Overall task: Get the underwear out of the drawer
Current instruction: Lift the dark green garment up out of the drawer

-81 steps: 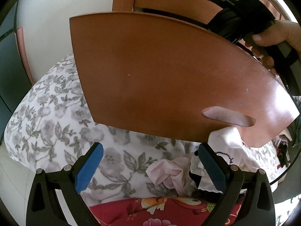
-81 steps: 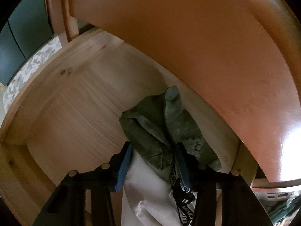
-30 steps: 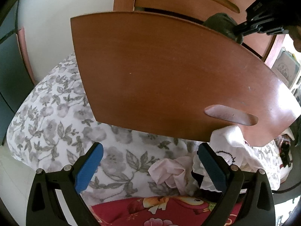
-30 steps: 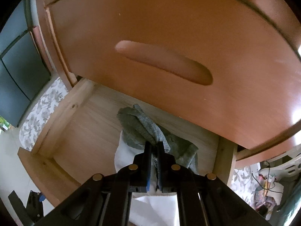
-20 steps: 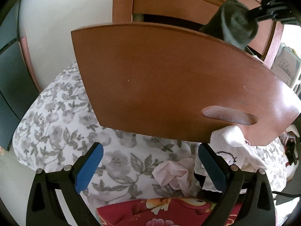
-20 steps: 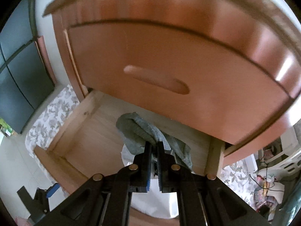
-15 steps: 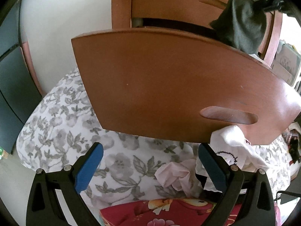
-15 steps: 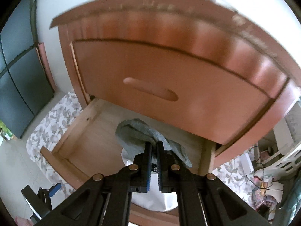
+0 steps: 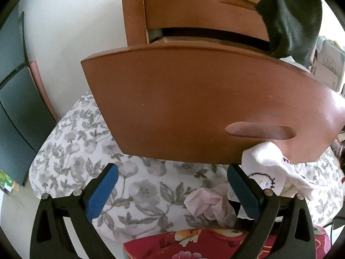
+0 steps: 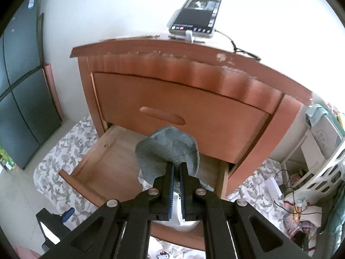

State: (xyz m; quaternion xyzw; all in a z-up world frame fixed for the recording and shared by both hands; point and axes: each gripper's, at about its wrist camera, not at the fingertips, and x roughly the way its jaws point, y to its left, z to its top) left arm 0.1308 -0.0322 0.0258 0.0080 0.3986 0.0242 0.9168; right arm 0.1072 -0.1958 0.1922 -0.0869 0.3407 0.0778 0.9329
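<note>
My right gripper (image 10: 176,165) is shut on grey-green underwear (image 10: 170,149), held up in the air above the open lower drawer (image 10: 103,161). A white garment (image 10: 179,218) still lies inside the drawer, mostly hidden by the gripper. In the left wrist view the same underwear (image 9: 289,19) hangs dark at the upper right, above the drawer's brown front panel (image 9: 194,108). My left gripper (image 9: 171,185) is open and empty, low in front of that panel, over floral bedding (image 9: 90,151).
A wooden nightstand (image 10: 194,99) carries a phone (image 10: 197,15) on a stand with a cable. Pink (image 9: 207,200) and white (image 9: 269,170) garments lie on the bedding below the drawer front. A white basket (image 10: 323,172) and clutter sit at the right. A dark panel (image 10: 21,86) stands left.
My right gripper shut on the grey-green underwear and lifted it up and back, out of the drawer. The left gripper stayed open and backed off slightly.
</note>
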